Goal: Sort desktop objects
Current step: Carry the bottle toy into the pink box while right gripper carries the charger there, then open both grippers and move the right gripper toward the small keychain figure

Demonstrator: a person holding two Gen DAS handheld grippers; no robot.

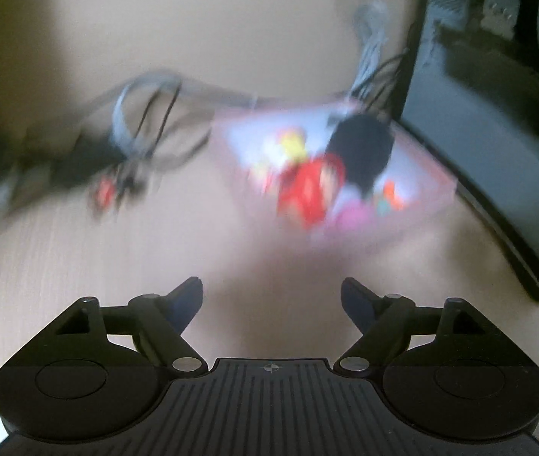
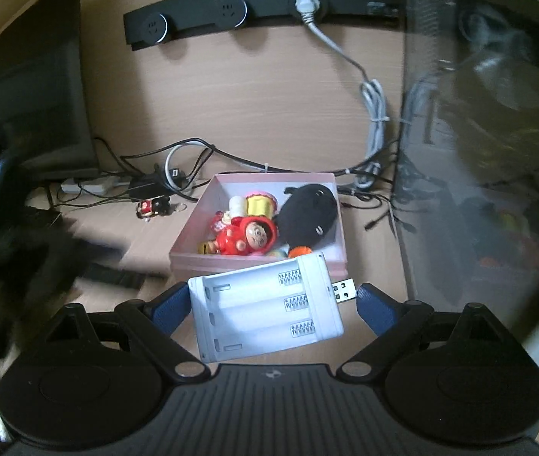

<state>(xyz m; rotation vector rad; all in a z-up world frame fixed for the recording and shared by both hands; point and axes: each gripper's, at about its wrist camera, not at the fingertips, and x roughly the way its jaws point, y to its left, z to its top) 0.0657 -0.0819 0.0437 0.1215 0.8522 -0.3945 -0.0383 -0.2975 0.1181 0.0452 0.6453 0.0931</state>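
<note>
Right wrist view: right gripper (image 2: 271, 300) clamps a white 3-slot battery charger (image 2: 265, 307), no lettering legible, just in front of the pink box (image 2: 208, 224) of toys. Left gripper (image 1: 271, 300) gapes wide, nothing between, before that box.

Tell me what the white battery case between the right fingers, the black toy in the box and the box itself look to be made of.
Battery case: hard white plastic, smooth with a slight sheen; moulded bays with metal coil springs and a metal USB plug.
Black toy: soft plush, matte and fuzzy, with no glints.
Pink box: probably cardboard or thin board, with flat matte walls and sharp straight edges; plastic cannot be ruled out.
</note>
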